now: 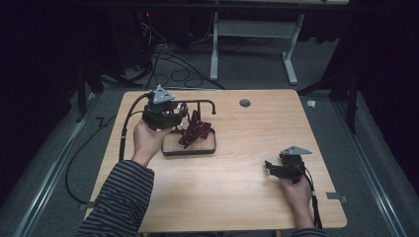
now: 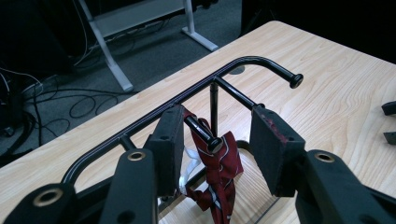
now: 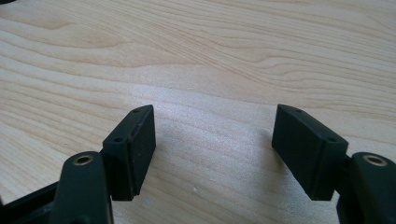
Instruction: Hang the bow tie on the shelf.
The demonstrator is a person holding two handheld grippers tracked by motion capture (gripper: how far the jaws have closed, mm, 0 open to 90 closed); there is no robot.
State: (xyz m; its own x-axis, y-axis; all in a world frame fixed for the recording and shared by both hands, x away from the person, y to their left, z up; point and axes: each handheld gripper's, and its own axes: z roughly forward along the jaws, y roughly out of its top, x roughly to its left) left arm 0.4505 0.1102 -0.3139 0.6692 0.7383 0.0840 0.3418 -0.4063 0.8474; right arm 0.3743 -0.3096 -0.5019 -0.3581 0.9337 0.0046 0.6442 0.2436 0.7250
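A black metal rack [image 1: 200, 102] with a wooden base tray [image 1: 170, 144] stands at the table's left middle. A dark red patterned cloth [image 1: 194, 131] hangs from one of its short pegs [image 2: 201, 131]. My left gripper [image 1: 173, 117] is held just left of the rack, open, with the peg and the cloth [image 2: 219, 177] between its spread jaws and untouched by either. My right gripper [image 1: 269, 167] rests near the table's right front, open over bare wood [image 3: 210, 130], with nothing between its fingers [image 3: 135, 147].
The rack's long top bar [image 2: 187, 93] ends in a knobbed tip [image 2: 295, 80]. A round grommet [image 1: 244, 102] sits in the table's far edge. Beyond the table lie floor cables [image 1: 173, 69] and a white desk frame [image 1: 252, 29].
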